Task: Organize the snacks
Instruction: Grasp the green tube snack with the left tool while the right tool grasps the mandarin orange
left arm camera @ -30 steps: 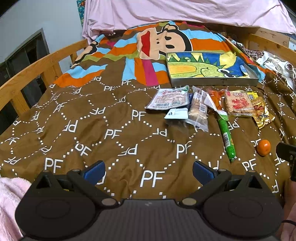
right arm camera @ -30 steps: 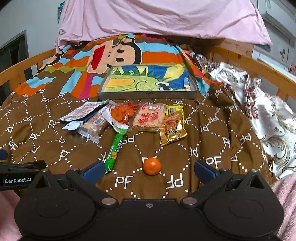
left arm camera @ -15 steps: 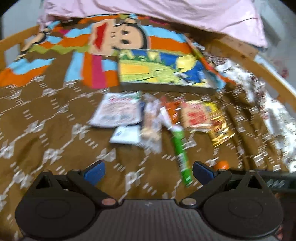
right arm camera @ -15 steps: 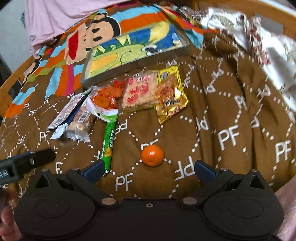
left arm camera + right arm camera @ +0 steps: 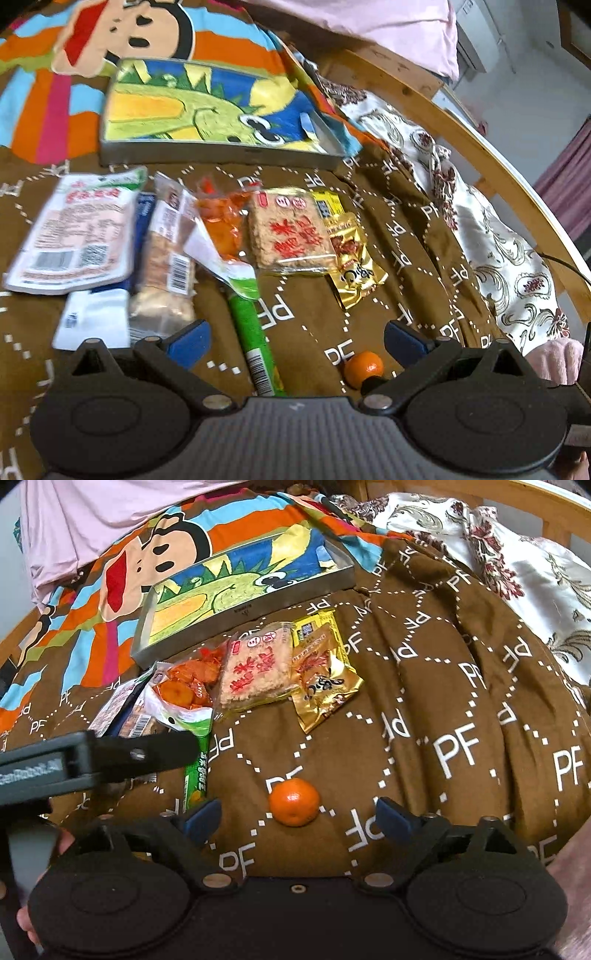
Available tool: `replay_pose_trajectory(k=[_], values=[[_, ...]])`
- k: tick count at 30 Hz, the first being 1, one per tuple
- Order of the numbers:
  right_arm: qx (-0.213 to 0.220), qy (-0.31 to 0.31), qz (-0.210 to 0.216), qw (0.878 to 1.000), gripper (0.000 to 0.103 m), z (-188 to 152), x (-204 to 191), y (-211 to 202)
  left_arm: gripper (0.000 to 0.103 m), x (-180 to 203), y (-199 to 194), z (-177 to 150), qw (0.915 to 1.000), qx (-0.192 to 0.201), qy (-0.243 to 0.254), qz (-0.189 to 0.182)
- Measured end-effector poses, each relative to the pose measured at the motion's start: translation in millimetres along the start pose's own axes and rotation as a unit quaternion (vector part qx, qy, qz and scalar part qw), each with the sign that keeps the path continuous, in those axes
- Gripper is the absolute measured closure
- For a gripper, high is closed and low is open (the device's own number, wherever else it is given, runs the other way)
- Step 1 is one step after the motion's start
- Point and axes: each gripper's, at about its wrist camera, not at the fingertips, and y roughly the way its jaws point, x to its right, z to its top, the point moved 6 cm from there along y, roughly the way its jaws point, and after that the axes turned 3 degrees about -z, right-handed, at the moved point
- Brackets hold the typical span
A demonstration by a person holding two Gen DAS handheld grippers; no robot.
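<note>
Our left claw (image 5: 297, 341) stands with its jaws apart and empty over the green stick (image 5: 251, 332), beside the packets (image 5: 74, 229). Our right claw (image 5: 295, 819) has just been narrowing, jaws not touching the tangerine (image 5: 294, 802) between them. We judge the tangerine comes first: lower until the pads flank its middle, then close gently so it cannot roll. The tray (image 5: 236, 609) lies beyond the packets; bare blanket (image 5: 461, 701) to the right leaves room, but the bed rail (image 5: 480, 147) bounds it.
</note>
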Motion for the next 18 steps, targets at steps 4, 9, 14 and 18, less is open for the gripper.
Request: replay_pose_trajectory(k=[4, 9, 14, 18], values=[[0.007, 0.003, 0.002, 1.0, 0.021, 1, -3, 3, 0.007, -2, 8, -6, 0.9997, -0.016, -0.004, -0.016], [0.003, 0.003, 0.007, 1.0, 0.032, 0, -6, 8, 0.019, -1, 16, -7, 0.9991, -0.022, -0.01, -0.035], [0.008, -0.01, 0.012, 1.0, 0.046, -1, -12, 10, 0.027, 1, 20, -8, 0.999, -0.022, -0.001, -0.039], [0.011, -0.015, 0.01, 1.0, 0.054, -2, -14, 12, 0.036, -6, 22, -8, 0.9995, -0.023, -0.017, -0.014]])
